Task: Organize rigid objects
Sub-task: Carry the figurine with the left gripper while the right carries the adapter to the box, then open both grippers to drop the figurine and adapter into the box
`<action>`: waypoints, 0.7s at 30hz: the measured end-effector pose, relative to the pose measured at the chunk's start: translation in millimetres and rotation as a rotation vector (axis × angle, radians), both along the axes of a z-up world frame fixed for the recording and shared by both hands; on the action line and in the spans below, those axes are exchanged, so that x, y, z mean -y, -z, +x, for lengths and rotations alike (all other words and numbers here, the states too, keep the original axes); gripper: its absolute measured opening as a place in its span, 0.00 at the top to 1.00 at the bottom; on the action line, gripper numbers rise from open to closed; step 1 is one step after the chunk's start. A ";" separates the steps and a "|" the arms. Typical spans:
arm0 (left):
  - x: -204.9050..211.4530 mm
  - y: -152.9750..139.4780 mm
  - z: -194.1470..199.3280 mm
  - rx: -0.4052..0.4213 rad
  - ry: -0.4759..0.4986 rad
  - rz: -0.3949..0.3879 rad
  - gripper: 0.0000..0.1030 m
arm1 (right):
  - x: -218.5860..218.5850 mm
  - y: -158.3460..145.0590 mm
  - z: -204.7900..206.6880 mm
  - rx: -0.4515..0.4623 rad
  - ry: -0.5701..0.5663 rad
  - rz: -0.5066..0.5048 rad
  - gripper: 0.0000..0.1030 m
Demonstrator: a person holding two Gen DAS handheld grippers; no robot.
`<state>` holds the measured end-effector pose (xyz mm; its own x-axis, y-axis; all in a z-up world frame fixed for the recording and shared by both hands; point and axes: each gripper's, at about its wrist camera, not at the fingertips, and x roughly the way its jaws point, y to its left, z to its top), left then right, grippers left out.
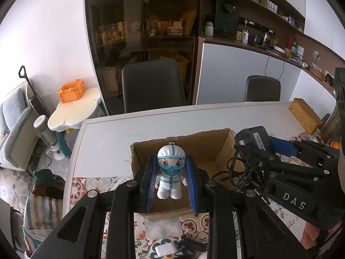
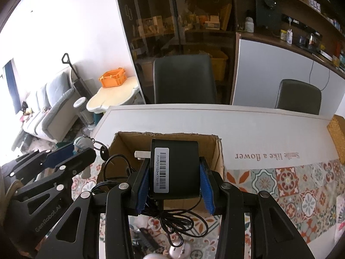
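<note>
Both hands are at the carrying step, each bringing one item over the open cardboard box (image 1: 215,149) that sits on the tabletop (image 2: 237,125) where the white surface meets the patterned mat (image 2: 291,181). The left gripper (image 1: 171,179) has its blue pads clamped on the sides of a small figurine (image 1: 171,170) in a white suit with blue goggles and mask, held upright above the box's near left part. The right gripper (image 2: 175,179) is closed on a black power adapter (image 2: 174,168) with a barcode label, hanging over the box's middle, its thin black cable (image 2: 183,218) dangling in loops below the fingers and over the near rim. Judging from this, the next move calls for lowering each item inside the walls and then letting the fingers part. The trailing cable looks likely to catch on the cardboard edge or drape outside, and the two grippers work close beside each other over one narrow opening, so they may need to go in turn. A woven box (image 1: 306,116) lies near the table's far right edge, well clear; a few small objects remain on the mat below the grippers
</note>
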<state>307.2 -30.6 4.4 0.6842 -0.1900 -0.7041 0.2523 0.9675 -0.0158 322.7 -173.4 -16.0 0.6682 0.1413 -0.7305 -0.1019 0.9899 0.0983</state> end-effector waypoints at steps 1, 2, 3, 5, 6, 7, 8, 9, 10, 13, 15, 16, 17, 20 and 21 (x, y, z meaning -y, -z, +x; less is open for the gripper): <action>1.4 1.6 3.5 -0.003 0.001 0.006 0.74 | 0.0 1.7 2.9 -0.006 0.001 0.000 0.59; 2.2 2.7 6.3 -0.006 0.002 0.009 0.74 | 0.1 3.6 6.8 -0.012 0.002 -0.001 0.59; 2.0 4.0 8.5 -0.009 0.005 0.011 0.74 | 0.6 5.9 10.1 -0.019 0.003 -0.001 0.59; 3.8 7.0 12.6 -0.014 0.007 0.016 0.74 | 1.7 9.0 14.8 -0.029 0.005 0.002 0.59; 4.6 8.5 14.9 -0.018 0.007 0.019 0.74 | 1.6 10.5 16.6 -0.035 0.006 0.003 0.59; 5.5 10.0 17.1 -0.022 0.009 0.021 0.74 | 2.3 11.5 19.1 -0.041 0.006 0.002 0.59; 6.2 11.9 19.4 -0.029 0.012 0.022 0.74 | 2.5 12.8 21.6 -0.045 0.006 0.000 0.59; 5.8 13.2 22.1 -0.034 0.012 0.021 0.74 | 3.0 14.1 23.4 -0.048 0.008 -0.002 0.59; 6.1 14.9 24.3 -0.041 0.012 0.020 0.74 | 3.2 15.4 25.5 -0.052 0.011 -0.003 0.59; 6.4 19.5 29.1 -0.055 0.009 0.023 0.74 | 3.1 18.7 32.0 -0.059 0.014 -0.006 0.59; 4.9 20.3 30.4 -0.053 0.004 0.021 0.74 | 3.6 19.9 35.0 -0.062 0.015 -0.008 0.59; 3.6 20.5 30.5 -0.053 0.001 0.019 0.73 | 3.5 20.7 35.8 -0.065 0.015 -0.008 0.59; 2.6 20.8 30.7 -0.056 -0.004 0.018 0.72 | 3.5 21.0 36.8 -0.067 0.014 -0.007 0.59; -0.3 22.3 30.0 -0.063 -0.012 0.023 0.65 | 2.8 23.0 40.2 -0.081 0.007 0.003 0.59; -2.3 22.2 30.1 -0.064 -0.019 0.026 0.63 | 2.9 23.4 41.2 -0.083 0.005 0.006 0.58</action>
